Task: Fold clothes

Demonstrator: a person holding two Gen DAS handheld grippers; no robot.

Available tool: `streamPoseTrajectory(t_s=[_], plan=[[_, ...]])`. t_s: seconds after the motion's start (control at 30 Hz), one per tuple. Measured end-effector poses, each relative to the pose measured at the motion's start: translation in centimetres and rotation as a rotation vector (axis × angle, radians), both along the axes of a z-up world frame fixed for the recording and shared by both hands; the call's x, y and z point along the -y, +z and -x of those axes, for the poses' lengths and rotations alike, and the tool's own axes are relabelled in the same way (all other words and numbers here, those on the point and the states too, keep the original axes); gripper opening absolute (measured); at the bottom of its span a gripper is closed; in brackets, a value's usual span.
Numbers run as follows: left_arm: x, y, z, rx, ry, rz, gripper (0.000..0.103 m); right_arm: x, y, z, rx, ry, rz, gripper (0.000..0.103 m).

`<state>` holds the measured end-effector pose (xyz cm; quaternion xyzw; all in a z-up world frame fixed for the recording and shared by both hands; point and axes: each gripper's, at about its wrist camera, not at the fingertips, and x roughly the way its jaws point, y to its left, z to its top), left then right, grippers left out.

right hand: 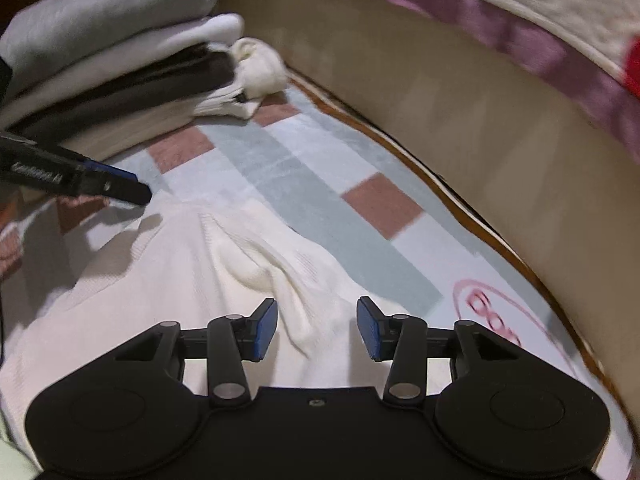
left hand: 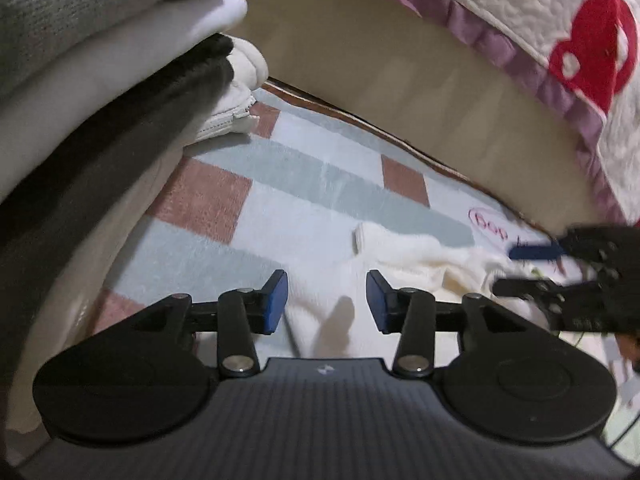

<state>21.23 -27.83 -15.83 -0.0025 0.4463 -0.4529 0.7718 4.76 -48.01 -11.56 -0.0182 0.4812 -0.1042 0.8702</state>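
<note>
White garment (right hand: 224, 264) lies rumpled on the checked blanket (right hand: 320, 184), near the stack of folded clothes (right hand: 120, 76). Left gripper (left hand: 327, 300) and right gripper (right hand: 317, 328) hover over the garment, fingers released, grasping nothing.

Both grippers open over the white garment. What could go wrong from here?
1. The white garment is bunched between the right gripper fingers; a pinch there may take several layers or the checked blanket too.
2. The left gripper works close beside the folded stack and might knock it.
</note>
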Motion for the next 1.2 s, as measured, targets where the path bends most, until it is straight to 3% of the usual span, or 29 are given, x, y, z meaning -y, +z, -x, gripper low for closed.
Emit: streamPoseTrajectory(t_s=[0.1, 0.2, 0.23, 0.27, 0.3, 0.33, 0.47, 0.53, 0.63, 0.67, 0.7, 0.77, 0.83, 0.9, 0.97, 1.07, 1.2], plan=[[0.7, -0.5, 1.1, 0.022, -0.046, -0.037, 0.055, -0.6, -1.6, -2.1, -0.045, 0.056, 0.012, 0.055], [1.3, -2.2, 2.0, -0.025, -0.090, -0.030, 0.066, -0.7, -3.6, -3.7, -0.089, 0.068, 0.060, 0.055], [1.7, -2.7, 2.3, -0.025, -0.097, -0.028, 0.069, -0.4, -4.3, -4.0, -0.096, 0.049, 0.073, 0.053], [2.0, -3.0, 2.6, -0.012, -0.105, -0.023, 0.067, 0.0, -4.7, -4.0, -0.081, 0.038, 0.057, 0.044], [2.4, -2.9, 2.9, 0.022, -0.117, -0.013, 0.045, 0.3, -4.5, -3.8, -0.051, 0.035, 0.027, 0.005], [2.7, -2.7, 3.2, 0.054, -0.126, 0.002, 0.004, 0.6, -4.3, -3.6, -0.019, 0.033, -0.004, 0.004], [2.5, 0.0, 4.6, 0.240, -0.120, 0.145, 0.002, 1.0, -1.2, -1.5, 0.157, -0.096, 0.036, 0.004], [2.5, 0.5, 4.4, 0.234, -0.108, 0.167, 0.002, 1.6, -0.1, -0.8, 0.212, -0.154, 0.047, 0.004], [2.8, -0.5, 3.8, 0.205, -0.068, 0.106, 0.005, 2.8, -0.6, -0.9, 0.169, -0.160, 0.001, 0.012], [2.9, -0.8, 3.7, 0.195, -0.055, 0.086, 0.007, 3.2, -0.3, -0.2, 0.191, -0.159, -0.048, 0.012], [3.0, -1.1, 3.5, 0.185, -0.042, 0.066, 0.009, 3.5, 0.1, 0.6, 0.218, -0.158, -0.100, 0.025], [3.1, -1.8, 3.1, 0.166, -0.015, 0.025, 0.012, 4.7, 1.6, 3.5, 0.292, -0.205, -0.187, 0.040], [3.1, -2.0, 2.8, 0.159, 0.013, 0.006, 0.024, 6.2, 3.2, 7.4, 0.342, -0.290, -0.193, 0.044], [2.4, -0.9, 2.8, 0.182, 0.033, 0.062, 0.027, 8.1, 4.1, 11.8, 0.355, -0.395, -0.175, 0.047], [2.3, -0.1, 3.1, 0.140, 0.017, 0.120, 0.027, 10.5, 4.4, 16.4, 0.339, -0.521, -0.159, 0.048], [3.4, 0.6, 4.1, 0.044, -0.042, 0.190, 0.028, 13.9, 3.4, 23.5, 0.330, -0.729, -0.224, 0.048], [7.0, 0.4, 6.6, -0.124, -0.173, 0.242, 0.050, 16.5, 1.2, 30.5, 0.354, -0.904, -0.390, 0.048]])
